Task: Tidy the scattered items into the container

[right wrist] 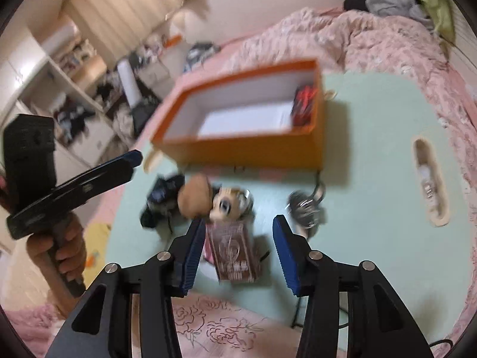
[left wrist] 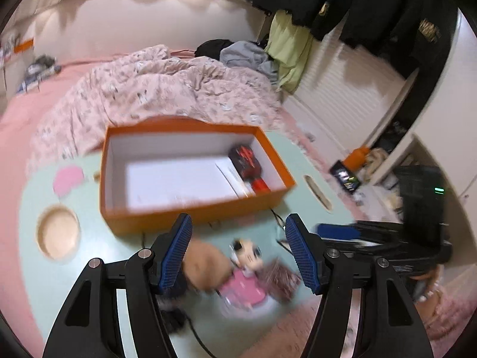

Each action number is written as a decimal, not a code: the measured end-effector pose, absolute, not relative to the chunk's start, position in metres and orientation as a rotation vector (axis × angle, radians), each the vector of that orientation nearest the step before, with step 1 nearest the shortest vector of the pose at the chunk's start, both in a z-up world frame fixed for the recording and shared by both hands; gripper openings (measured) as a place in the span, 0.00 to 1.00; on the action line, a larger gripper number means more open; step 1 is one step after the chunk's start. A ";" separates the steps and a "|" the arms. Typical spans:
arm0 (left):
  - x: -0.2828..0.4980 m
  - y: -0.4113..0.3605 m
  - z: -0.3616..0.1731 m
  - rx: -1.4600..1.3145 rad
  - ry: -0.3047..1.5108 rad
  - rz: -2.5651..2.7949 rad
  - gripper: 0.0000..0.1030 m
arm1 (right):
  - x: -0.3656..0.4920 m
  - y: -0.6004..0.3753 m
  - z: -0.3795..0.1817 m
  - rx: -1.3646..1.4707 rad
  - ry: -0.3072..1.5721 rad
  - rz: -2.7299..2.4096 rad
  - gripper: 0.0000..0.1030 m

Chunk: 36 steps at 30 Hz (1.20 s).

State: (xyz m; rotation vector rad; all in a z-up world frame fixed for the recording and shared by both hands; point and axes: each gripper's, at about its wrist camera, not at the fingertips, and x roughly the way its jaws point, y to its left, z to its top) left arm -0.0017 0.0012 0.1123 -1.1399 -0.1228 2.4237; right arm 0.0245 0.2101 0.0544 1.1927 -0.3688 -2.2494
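An orange box [left wrist: 167, 220] [right wrist: 247, 152] stands open on a pale green table [left wrist: 98, 253] [right wrist: 372, 137]; inside lie white paper and a red-and-black item [left wrist: 247, 164] [right wrist: 304, 104]. In front of it a brown-haired doll [left wrist: 208, 265] [right wrist: 196, 194], a brown card box [left wrist: 280, 277] [right wrist: 235, 253], a pink item [left wrist: 244, 289], a metal key bunch [right wrist: 304, 205] and a black item [right wrist: 161, 197] lie scattered. My left gripper [left wrist: 238, 223] [right wrist: 131, 161] hovers open above the doll, with nothing between its pads. My right gripper [right wrist: 238, 223] [left wrist: 342, 235] is open around the card box, a gap showing on its right side.
The table rests on a pink bed with a crumpled floral quilt [left wrist: 167, 92] behind the box. It has a round cup recess [left wrist: 58, 232] and a slot [left wrist: 317, 192] [right wrist: 429, 179]. A hand [right wrist: 59, 247] grips the left tool. Shelves stand at the left [right wrist: 74, 89].
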 end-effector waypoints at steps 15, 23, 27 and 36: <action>-0.142 0.085 0.029 -1.677 -0.017 2.187 0.49 | 0.019 0.265 0.062 1.126 -0.552 -2.333 0.49; -0.148 0.071 0.023 -1.679 0.073 2.258 0.41 | 0.022 0.269 0.057 1.135 -0.574 -2.321 0.52; -0.156 0.051 0.024 -1.709 0.029 2.305 0.41 | 0.021 0.267 0.055 1.144 -0.570 -2.321 0.52; -0.151 0.074 0.018 -1.638 0.276 2.335 0.21 | 0.020 0.261 0.051 1.160 -0.560 -2.304 0.52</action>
